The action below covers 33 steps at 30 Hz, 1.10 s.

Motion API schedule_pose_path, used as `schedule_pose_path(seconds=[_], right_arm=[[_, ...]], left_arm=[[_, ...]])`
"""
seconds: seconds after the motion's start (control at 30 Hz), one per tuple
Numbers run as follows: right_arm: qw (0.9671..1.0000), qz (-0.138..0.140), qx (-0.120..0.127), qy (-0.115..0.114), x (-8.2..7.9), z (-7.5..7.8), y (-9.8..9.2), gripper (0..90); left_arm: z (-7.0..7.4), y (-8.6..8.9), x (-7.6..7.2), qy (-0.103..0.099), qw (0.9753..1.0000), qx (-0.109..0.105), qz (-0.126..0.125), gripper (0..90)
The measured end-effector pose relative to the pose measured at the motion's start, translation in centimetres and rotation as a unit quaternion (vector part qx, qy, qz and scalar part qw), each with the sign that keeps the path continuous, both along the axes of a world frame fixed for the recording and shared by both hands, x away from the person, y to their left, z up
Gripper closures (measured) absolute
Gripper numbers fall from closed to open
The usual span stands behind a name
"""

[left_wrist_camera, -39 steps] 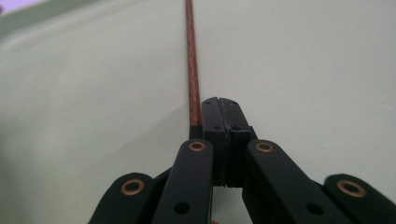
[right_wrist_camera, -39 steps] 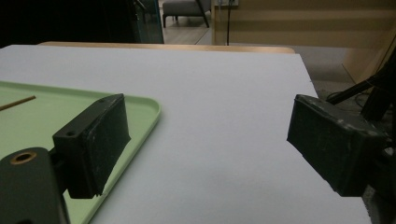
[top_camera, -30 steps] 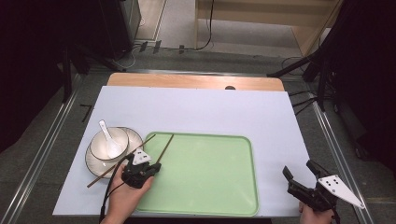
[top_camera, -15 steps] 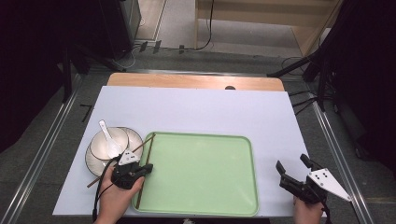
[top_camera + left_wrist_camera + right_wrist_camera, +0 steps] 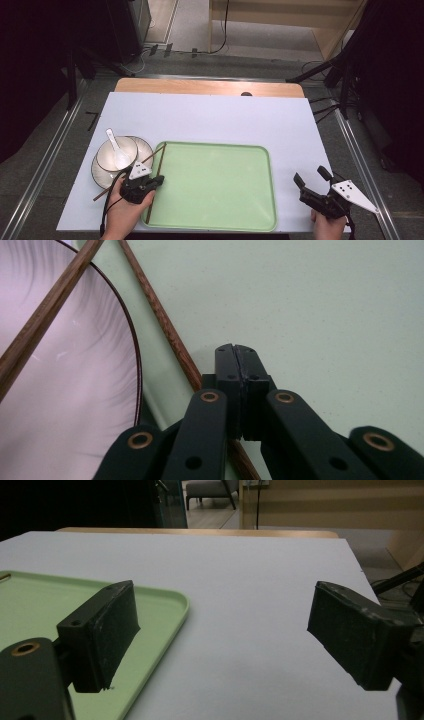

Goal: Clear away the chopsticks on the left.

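Your left gripper (image 5: 150, 183) sits at the tray's (image 5: 215, 220) left edge, jaws pressed together with no gap between them. In the left gripper view the closed jaws stand over the green tray floor (image 5: 325, 315), and a chopstick (image 5: 165, 325) runs diagonally just beside them and passes under the gripper's body; whether the jaws pinch it you cannot tell from here. From above, that chopstick (image 5: 156, 175) lies along the tray's left rim, pointing away from you. The second chopstick (image 5: 145, 161) slants across the plate (image 5: 97, 175), its far tip near the tray's upper left corner; in the left gripper view it crosses the plate's pale face (image 5: 75, 405) at the upper left (image 5: 45, 325).

On the plate stands a white bowl (image 5: 107, 157) with a white spoon (image 5: 116, 147) resting in it, handle leaning toward the far left.

Your right gripper (image 5: 312, 181) hovers near the surface's (image 5: 225, 120) near right corner, off the tray's right edge, jaws spread wide and holding nothing. In the right gripper view its jaws frame bare white surface (image 5: 240, 580), with the tray's corner (image 5: 170, 600) behind the left one.

Your left hand (image 5: 122, 215) and right hand (image 5: 327, 227) come in from the near edge.
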State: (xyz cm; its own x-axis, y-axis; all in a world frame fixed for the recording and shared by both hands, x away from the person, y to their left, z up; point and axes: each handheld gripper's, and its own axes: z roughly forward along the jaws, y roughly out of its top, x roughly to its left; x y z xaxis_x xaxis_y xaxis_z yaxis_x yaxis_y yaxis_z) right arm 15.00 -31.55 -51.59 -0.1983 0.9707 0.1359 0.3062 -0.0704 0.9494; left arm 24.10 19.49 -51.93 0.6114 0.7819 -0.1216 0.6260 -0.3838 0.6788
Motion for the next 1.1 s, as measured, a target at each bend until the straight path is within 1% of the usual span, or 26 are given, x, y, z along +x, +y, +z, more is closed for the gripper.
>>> schedule_pose_path(seconds=[0.07,0.17,0.3,0.37,0.43,0.5,0.53,0.67,0.7,0.77,0.83,0.87,0.93,0.97,1.0,1.03,1.07,1.1], right_arm=[[0.9999,0.004,-0.010,-0.002,-0.2,0.1,0.3,12.9],[0.9997,0.010,-0.022,0.004,-0.1,-0.1,0.5,13.0],[0.9998,0.007,-0.018,0.007,-0.2,-0.1,0.4,13.0],[0.9999,0.003,-0.017,0.001,-0.6,0.0,0.2,13.0],[0.9999,0.000,-0.017,0.000,-0.7,0.1,0.2,12.9],[0.9998,0.000,-0.021,-0.001,-0.8,0.1,0.2,13.0],[0.9998,-0.002,-0.021,-0.001,-0.8,0.2,0.2,13.0],[0.9998,0.000,-0.022,-0.001,-0.8,0.1,0.2,12.9],[0.9998,0.000,-0.021,0.000,-0.8,0.2,0.2,13.0],[0.9998,0.001,-0.020,-0.002,-0.8,0.2,0.2,13.0],[0.9998,0.002,-0.021,-0.003,-0.8,0.2,0.2,13.0],[0.9998,0.003,-0.021,-0.003,-0.8,0.2,0.2,13.0],[0.9998,0.003,-0.020,-0.004,-0.8,0.1,0.2,13.0],[0.9998,0.003,-0.020,-0.004,-0.8,0.2,0.2,13.0],[0.9998,0.002,-0.020,-0.004,-0.8,0.2,0.2,13.0],[0.9998,0.002,-0.020,-0.004,-0.8,0.2,0.2,13.0],[0.9998,0.001,-0.020,-0.005,-0.9,0.2,0.3,13.0],[0.9998,0.001,-0.021,-0.006,-0.9,0.2,0.3,12.9]], left_arm=[[0.0,-0.1,0.0,0.000,1.0000,0.002,-0.003,86.7],[0.1,-0.2,0.2,0.000,1.0000,0.002,-0.009,84.4],[0.1,-0.2,0.2,-0.002,0.9999,0.005,-0.015,81.0],[0.3,-0.1,0.1,-0.003,0.9999,0.003,-0.017,80.5],[0.7,0.3,-0.2,-0.012,0.9997,0.001,-0.023,79.4],[0.8,0.4,-0.3,-0.014,0.9996,-0.001,-0.024,78.2],[1.2,0.8,-0.4,-0.021,0.9995,-0.004,-0.025,77.5],[1.7,1.6,-0.6,-0.030,0.9990,-0.019,-0.026,75.5],[1.9,1.8,-0.7,-0.036,0.9987,-0.023,-0.027,75.0],[2.3,2.2,-1.0,-0.044,0.9985,-0.020,-0.025,74.0],[2.6,2.8,-1.2,-0.051,0.9982,-0.024,-0.022,73.3],[2.7,3.1,-1.3,-0.053,0.9981,-0.024,-0.019,73.0],[3.1,4.2,-1.7,-0.055,0.9977,-0.037,-0.013,73.0],[3.1,4.2,-1.7,-0.055,0.9977,-0.037,-0.013,72.6],[3.4,5.4,-2.1,-0.060,0.9975,-0.037,-0.007,72.2],[3.4,5.4,-2.1,-0.060,0.9975,-0.037,-0.007,71.6],[3.6,6.2,-2.3,-0.064,0.9974,-0.032,-0.001,71.6],[3.7,7.0,-2.5,-0.068,0.9972,-0.031,0.004,71.2]])
